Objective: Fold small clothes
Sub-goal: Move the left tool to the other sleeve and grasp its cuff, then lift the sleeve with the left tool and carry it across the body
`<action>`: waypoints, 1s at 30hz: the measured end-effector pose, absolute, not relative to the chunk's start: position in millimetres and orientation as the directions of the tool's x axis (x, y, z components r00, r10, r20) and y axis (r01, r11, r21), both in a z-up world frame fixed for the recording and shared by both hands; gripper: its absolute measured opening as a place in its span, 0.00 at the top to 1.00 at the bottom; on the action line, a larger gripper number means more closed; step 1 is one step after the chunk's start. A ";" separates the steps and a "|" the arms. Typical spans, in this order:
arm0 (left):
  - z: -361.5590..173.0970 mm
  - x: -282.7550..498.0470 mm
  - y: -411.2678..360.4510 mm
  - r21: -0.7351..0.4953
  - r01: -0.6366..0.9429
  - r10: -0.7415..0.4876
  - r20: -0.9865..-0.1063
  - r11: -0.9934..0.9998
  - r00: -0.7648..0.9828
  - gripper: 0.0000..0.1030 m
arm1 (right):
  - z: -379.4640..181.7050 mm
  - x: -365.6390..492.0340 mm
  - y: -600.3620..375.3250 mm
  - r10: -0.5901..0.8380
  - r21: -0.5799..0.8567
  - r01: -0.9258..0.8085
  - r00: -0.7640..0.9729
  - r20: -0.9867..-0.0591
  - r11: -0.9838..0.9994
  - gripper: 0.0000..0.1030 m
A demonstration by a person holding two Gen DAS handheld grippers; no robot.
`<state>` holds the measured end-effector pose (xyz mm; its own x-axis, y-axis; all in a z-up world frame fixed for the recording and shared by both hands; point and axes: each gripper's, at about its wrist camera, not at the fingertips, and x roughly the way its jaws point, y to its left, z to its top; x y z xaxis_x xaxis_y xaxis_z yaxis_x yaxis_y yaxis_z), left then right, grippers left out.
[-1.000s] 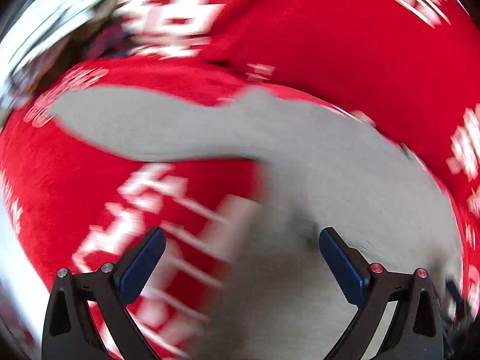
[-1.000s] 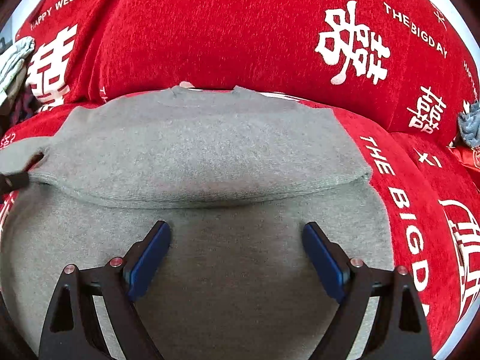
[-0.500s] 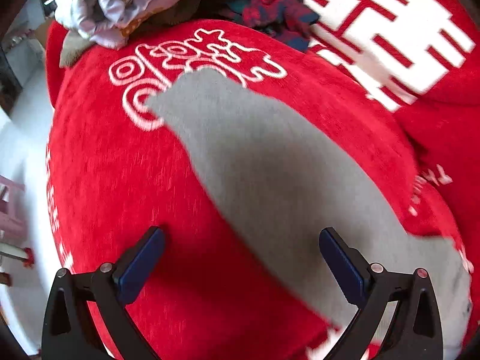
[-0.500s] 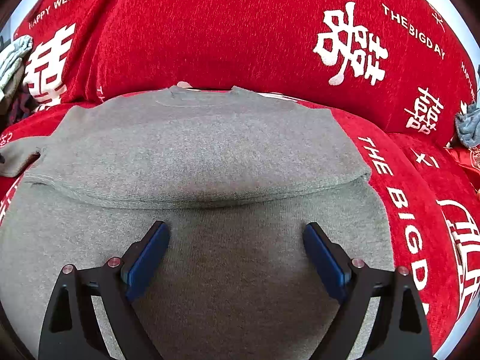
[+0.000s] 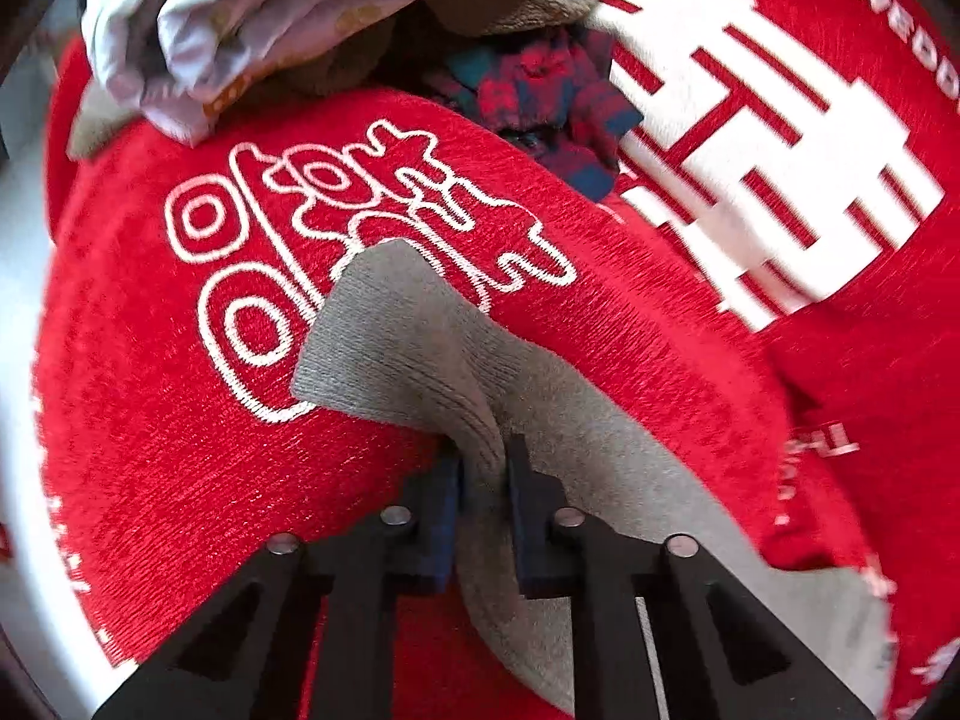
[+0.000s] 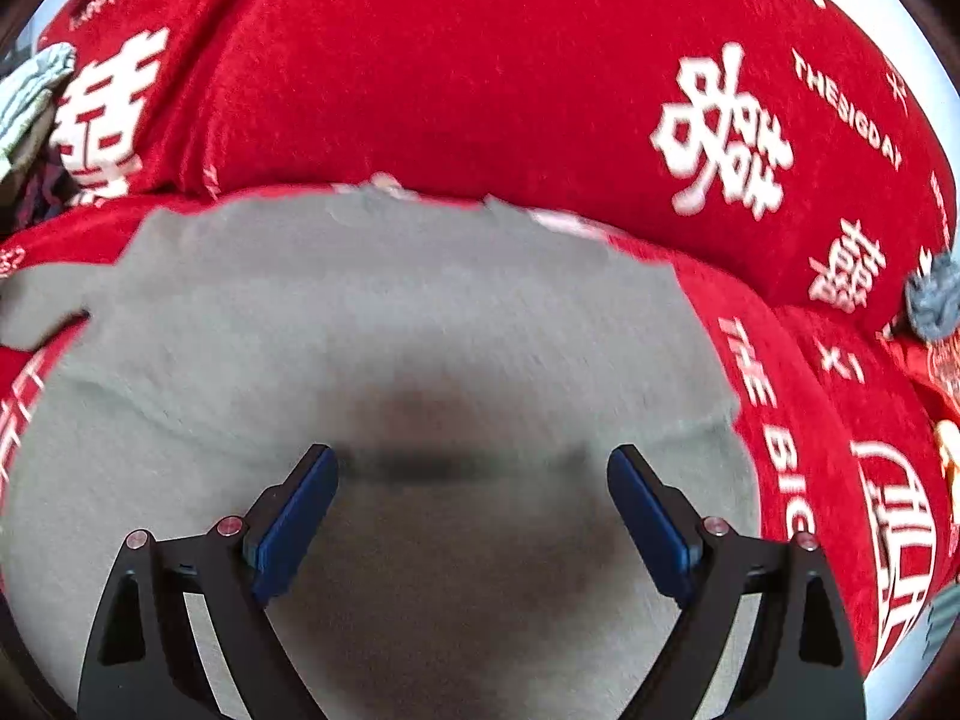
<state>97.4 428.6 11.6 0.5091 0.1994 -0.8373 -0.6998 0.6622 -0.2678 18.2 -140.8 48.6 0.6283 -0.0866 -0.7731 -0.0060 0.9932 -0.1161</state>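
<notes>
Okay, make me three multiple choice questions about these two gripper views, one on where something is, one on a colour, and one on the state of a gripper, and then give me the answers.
1. Where is the pile of other clothes in the left wrist view?
A. at the far upper left of the red cover
B. between the gripper fingers
C. on top of the grey garment

2. What colour is the cover under the garment?
A. blue with stripes
B. red with white print
C. plain green

3. What state is the left gripper in?
A. wide open above the cloth
B. shut on nothing
C. shut on the grey sleeve

Answers:
1 A: the crumpled pale and plaid clothes sit beyond the sleeve, at the top left.
2 B: white characters and lettering show on red fabric.
3 C: grey fabric is pinched between the closed fingers, while the right gripper stands open over the grey garment.
</notes>
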 end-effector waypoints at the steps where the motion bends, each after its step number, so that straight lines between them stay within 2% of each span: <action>1: 13.2 91.1 433.3 -0.298 -0.693 0.180 -0.830 0.656 0.528 0.88 | 52.5 20.6 -137.1 -0.080 -0.113 -0.012 0.635 -0.769 0.994 0.10; 4: 23.8 81.2 430.8 -0.290 -0.689 0.220 -0.805 0.664 0.551 0.90 | 67.9 39.5 -115.2 -0.031 -0.076 -0.042 0.649 -0.760 0.996 0.10; 9: 42.8 75.9 412.3 -0.169 -0.686 0.352 -0.757 0.707 0.550 0.90 | 72.4 88.5 -58.3 0.017 -0.090 -0.137 0.632 -0.774 0.986 0.10; 14: 50.5 62.2 410.5 -0.187 -0.674 0.337 -0.752 0.715 0.566 0.90 | 58.2 146.8 13.4 0.083 -0.054 -0.220 0.569 -0.818 0.974 0.10; 20: 54.6 54.5 410.6 -0.209 -0.668 0.312 -0.759 0.714 0.571 0.90 | 12.0 175.4 75.1 0.075 -0.057 -0.303 0.406 -0.911 0.951 0.11; 23: 58.7 57.4 400.9 -0.186 -0.653 0.318 -0.756 0.735 0.573 0.90 | 20.9 162.5 78.4 0.094 -0.066 -0.327 0.451 -0.887 0.943 0.11; 26: 63.9 58.6 390.2 -0.172 -0.636 0.321 -0.747 0.752 0.582 0.90 | 36.7 143.4 56.9 0.139 -0.016 -0.309 0.473 -0.870 0.951 0.11; 30: 72.7 56.6 372.9 -0.166 -0.618 0.326 -0.730 0.768 0.601 0.90 | 50.7 112.9 14.8 0.139 -0.016 -0.285 0.515 -0.846 0.958 0.11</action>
